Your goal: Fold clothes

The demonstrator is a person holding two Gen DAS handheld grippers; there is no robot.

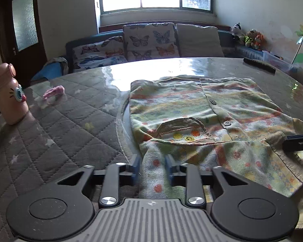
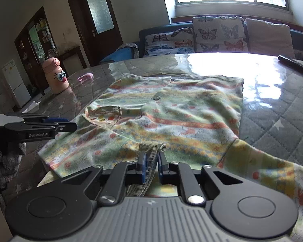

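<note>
A patterned shirt (image 1: pixel 202 113) lies spread on the bench (image 1: pixel 70 109) — left gripper (image 1: pixel 153 166) pinching its near hem, right gripper (image 2: pixel 151 166) with fingers clamped on a ribbed cuff (image 2: pixel 151 147).

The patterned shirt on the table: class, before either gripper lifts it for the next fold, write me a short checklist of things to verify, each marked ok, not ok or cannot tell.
1. Right gripper shut on the ribbed cuff: ok.
2. Left gripper has shirt fabric between its fingers: ok; firm grip: cannot tell.
3. Shirt body lying flat: not ok, near edge rumpled.
4. Pink bottle clear of the shirt: ok.
5. Dark bar at the far edge clear of the shirt: ok.
</note>
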